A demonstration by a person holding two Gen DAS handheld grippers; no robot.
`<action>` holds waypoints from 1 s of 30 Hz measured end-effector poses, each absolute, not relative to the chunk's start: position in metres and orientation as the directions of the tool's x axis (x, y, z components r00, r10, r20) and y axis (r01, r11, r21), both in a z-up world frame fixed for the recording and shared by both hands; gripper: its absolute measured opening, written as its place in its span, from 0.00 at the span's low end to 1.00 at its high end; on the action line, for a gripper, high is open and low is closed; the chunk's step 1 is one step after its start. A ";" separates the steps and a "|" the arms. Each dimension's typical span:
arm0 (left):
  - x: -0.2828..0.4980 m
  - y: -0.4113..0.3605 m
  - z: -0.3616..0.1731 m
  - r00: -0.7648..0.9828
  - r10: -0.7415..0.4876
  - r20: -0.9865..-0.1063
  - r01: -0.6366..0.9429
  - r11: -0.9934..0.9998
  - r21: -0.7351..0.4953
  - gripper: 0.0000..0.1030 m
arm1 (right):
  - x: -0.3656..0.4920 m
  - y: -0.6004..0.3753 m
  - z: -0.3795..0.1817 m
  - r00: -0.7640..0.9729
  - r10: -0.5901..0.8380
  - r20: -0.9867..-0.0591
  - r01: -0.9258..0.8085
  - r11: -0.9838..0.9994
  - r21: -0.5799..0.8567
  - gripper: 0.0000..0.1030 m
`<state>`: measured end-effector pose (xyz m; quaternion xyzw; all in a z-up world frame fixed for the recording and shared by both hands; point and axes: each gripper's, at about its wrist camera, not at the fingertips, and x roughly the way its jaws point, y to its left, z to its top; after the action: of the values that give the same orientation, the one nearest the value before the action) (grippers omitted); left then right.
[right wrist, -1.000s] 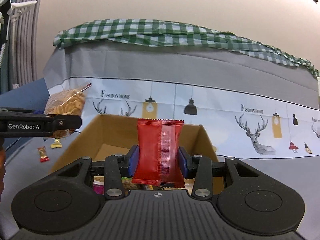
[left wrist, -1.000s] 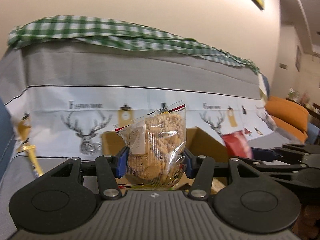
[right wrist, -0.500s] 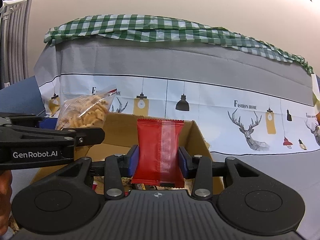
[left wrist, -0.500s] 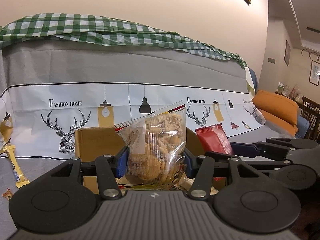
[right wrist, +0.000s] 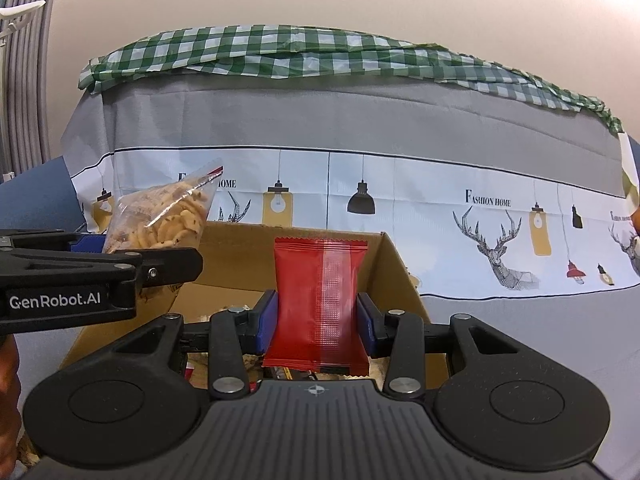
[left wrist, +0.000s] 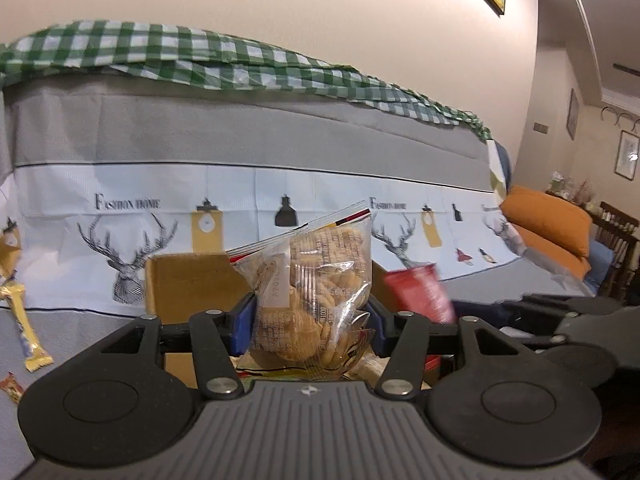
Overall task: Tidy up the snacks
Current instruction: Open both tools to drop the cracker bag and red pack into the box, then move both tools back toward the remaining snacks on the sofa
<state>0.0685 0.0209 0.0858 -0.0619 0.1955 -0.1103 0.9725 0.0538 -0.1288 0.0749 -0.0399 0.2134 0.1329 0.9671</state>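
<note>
Two snacks are hanging over the cardboard box (right wrist: 240,256), one per tool.

Left wrist view: the left gripper (left wrist: 310,326) is holding a clear bag of crackers (left wrist: 312,292) upright between its blue pads, above the box wall (left wrist: 188,280). Its jaws have just been opening a little with the bag between them; the pads are apparently touching the film at both sides, but the clamp is looking loose. Risk: the slack bag is sliding out early and tipping sideways, landing on the box edge or outside it. A yellow wrapped bar (left wrist: 22,320) and a small sweet (left wrist: 12,388) are lying on the grey cloth to the left, outside the box.

Right wrist view: the right gripper (right wrist: 316,320) is clamping a red packet (right wrist: 318,304) by its lower half, directly over the box interior, where other wrappers are showing. The other tool is reaching in close on the left. Risk: both tools are crowding the same opening, so one is likely knocking the other or its bag on release. The smooth red packet may also be slipping, being pinched by thin edges.
</note>
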 end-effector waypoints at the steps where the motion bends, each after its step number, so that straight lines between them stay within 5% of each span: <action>1: 0.070 0.022 0.085 0.893 -0.249 -0.375 0.198 0.965 -0.170 0.71 | 0.055 -0.128 0.074 0.867 0.246 -0.433 -0.280 0.960 -0.016 0.45; 2: 0.070 0.021 0.084 0.890 -0.248 -0.383 0.196 0.966 -0.168 0.82 | 0.057 -0.127 0.071 0.858 0.248 -0.450 -0.285 0.959 -0.015 0.57; 4: 0.069 0.020 0.085 0.896 -0.230 -0.381 0.185 0.971 -0.151 0.82 | 0.060 -0.123 0.066 0.852 0.211 -0.479 -0.262 0.964 -0.041 0.72; 16: 0.062 0.050 0.089 0.904 -0.153 -0.399 0.100 0.983 -0.151 0.81 | 0.061 -0.111 0.067 0.855 0.195 -0.481 -0.225 0.974 -0.004 0.73; 18: 0.060 0.056 0.088 0.901 -0.138 -0.411 0.086 0.986 -0.144 0.77 | 0.060 -0.105 0.068 0.853 0.205 -0.479 -0.228 0.974 0.011 0.73; 21: 0.055 0.067 0.089 0.899 -0.137 -0.416 0.077 0.984 -0.159 0.60 | 0.057 -0.095 0.071 0.853 0.229 -0.470 -0.243 0.969 0.030 0.71; 25: 0.052 0.085 0.088 0.890 -0.127 -0.437 0.047 0.981 -0.189 0.25 | 0.052 -0.078 0.075 0.850 0.272 -0.451 -0.281 0.958 0.048 0.45; 28: 0.051 0.102 0.089 0.887 -0.098 -0.451 0.000 0.977 -0.213 0.23 | 0.051 -0.067 0.079 0.846 0.310 -0.434 -0.314 0.947 0.066 0.27; 30: 0.053 0.116 0.088 0.881 -0.072 -0.468 -0.045 0.971 -0.233 0.23 | 0.051 -0.061 0.081 0.839 0.334 -0.429 -0.332 0.940 0.083 0.27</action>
<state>0.0526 0.1159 0.0882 -0.1192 0.2440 -0.0071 0.9624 0.0512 -0.0605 0.0807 0.0027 0.2244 0.1736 0.9589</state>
